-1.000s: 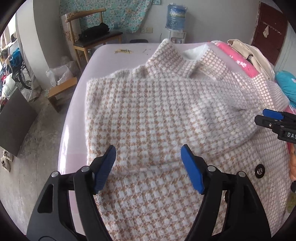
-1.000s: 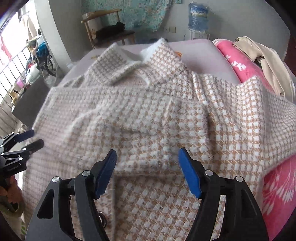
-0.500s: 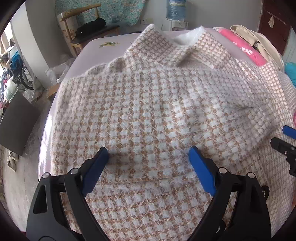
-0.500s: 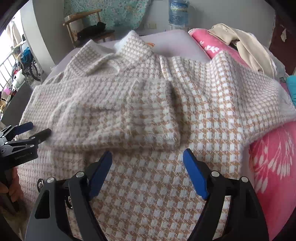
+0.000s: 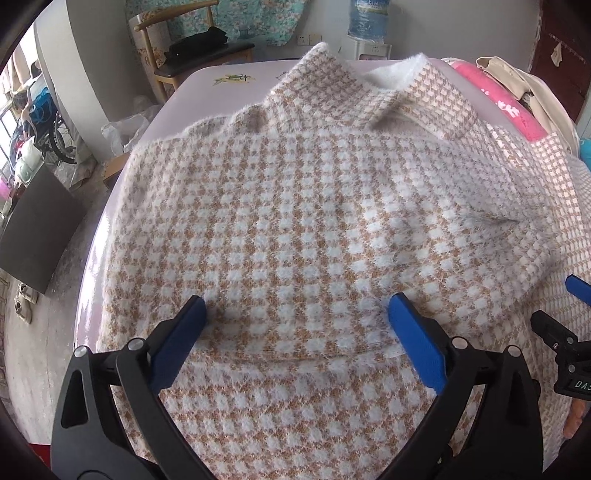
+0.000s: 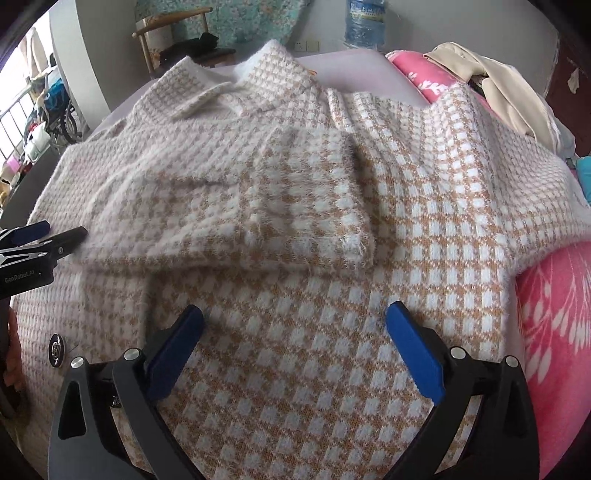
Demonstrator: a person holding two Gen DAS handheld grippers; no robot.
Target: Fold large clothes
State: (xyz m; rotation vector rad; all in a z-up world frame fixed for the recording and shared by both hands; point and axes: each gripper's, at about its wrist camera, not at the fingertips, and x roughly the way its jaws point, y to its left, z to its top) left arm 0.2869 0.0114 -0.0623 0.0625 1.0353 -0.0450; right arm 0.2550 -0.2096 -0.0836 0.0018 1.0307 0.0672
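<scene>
A fluffy tan-and-white houndstooth coat (image 5: 314,206) lies spread on a pale lilac table (image 5: 192,96), collar at the far end. One sleeve (image 6: 258,221) lies folded across the coat's body, and a dark button (image 6: 55,349) shows at the left. My left gripper (image 5: 297,310) hovers close over the coat's left half. Its jaws are opening wide, with only flat cloth beneath and nothing pinched. My right gripper (image 6: 295,314) hangs over the right half the same way, jaws opening and pads off the fabric. Each gripper shows at the edge of the other's view.
A pink floral blanket (image 6: 554,332) and a beige garment (image 6: 498,85) lie along the right side. A wooden chair (image 5: 192,48) and a water bottle (image 5: 369,18) stand beyond the table. The table's left edge (image 5: 92,266) drops to bare floor with a dark board (image 5: 33,229).
Both grippers have come down closer to the coat and their jaws have spread wider. The folded sleeve lies flatter on the coat.
</scene>
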